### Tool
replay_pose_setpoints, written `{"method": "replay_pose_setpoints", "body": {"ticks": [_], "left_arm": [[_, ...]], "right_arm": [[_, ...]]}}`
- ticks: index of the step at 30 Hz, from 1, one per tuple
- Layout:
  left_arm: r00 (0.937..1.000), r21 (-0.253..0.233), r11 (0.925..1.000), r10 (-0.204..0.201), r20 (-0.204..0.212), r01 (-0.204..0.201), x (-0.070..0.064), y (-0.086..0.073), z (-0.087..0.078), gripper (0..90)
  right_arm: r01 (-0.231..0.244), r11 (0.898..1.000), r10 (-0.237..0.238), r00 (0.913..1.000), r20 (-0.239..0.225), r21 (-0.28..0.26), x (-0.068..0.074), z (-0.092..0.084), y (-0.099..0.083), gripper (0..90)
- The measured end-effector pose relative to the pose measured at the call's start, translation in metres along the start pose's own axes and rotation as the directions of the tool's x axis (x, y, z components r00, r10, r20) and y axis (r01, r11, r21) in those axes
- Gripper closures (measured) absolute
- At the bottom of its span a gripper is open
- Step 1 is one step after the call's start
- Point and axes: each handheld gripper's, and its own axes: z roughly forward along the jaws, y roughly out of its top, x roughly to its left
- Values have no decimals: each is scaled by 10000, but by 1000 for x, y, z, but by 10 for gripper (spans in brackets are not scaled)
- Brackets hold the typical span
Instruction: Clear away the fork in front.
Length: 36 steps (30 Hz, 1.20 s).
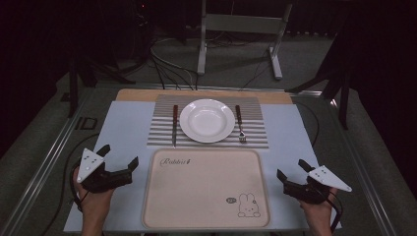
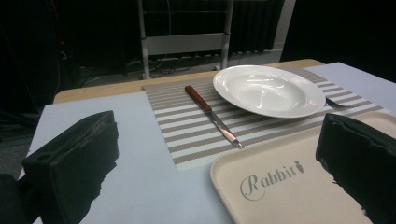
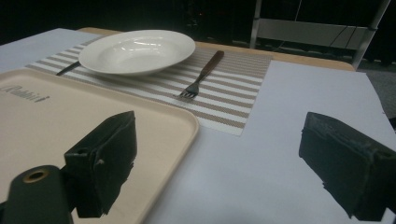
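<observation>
1. The left gripper (image 1: 119, 160) hovers over the left edge of the desk (image 1: 123, 132), just beside the near-left corner of the tray (image 1: 206, 219); its jaws stand wide apart with nothing between them, and in the left gripper view they frame bare desk and the tray's corner
2. The knife (image 1: 174, 125) lies on the left strip of the striped mat (image 1: 162, 137), handle toward the far edge of the desk, just left of the plate (image 1: 207, 120) and seemingly clear of its rim
3. The plate sits at the middle of the mat, empty, with the tray lying empty between it and the near edge of the desk
4. The fork (image 1: 240, 124) lies on the right strip of the mat, just right of the plate, tines toward the tray
5. The right gripper (image 1: 291, 171) hovers over the right edge of the desk, near the tray's right side; its jaws are spread wide and hold nothing, touching nothing that I can see
6. As I judge it, the work stands at its very start: nothing is lifted, both hands wait at the near corners
7. The likely next move is a reach forward to the setting, the left hand toward the knife, the right toward the fork; each lies flat on the mat, so the jaws would have to come down low and straddle the slim handle before closing
</observation>
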Motion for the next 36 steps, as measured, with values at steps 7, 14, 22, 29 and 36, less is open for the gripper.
{"method": "replay_pose_setpoints", "body": {"ticks": [7, 14, 22, 29, 36], "left_arm": [[9999, 0, 9999, -104, -13, 104, 1, -3, 1, 0], [9998, 16, 9999, -148, -165, 149, 4, -5, 2, 0], [9994, 12, 9999, -151, -303, 151, 7, -5, -1, 0], [9993, 36, 10000, -67, -356, 68, 6, -6, 0, 0], [9994, 101, 9999, 39, -352, -35, 4, -6, 2, 0]], "right_arm": [[-161, 9998, 160, 9998, -68, -108, 0, 0, 0, 114], [-304, 9994, 303, 9995, -69, -135, 2, 0, 3, 113], [-35, 10000, 35, 9999, -146, -34, 8, 6, 18, 115], [22, 9999, -23, 10000, -78, -137, 4, 8, 34, 115], [-204, 9992, 201, 9998, -68, -340, 0, 9, 46, 115]]}}
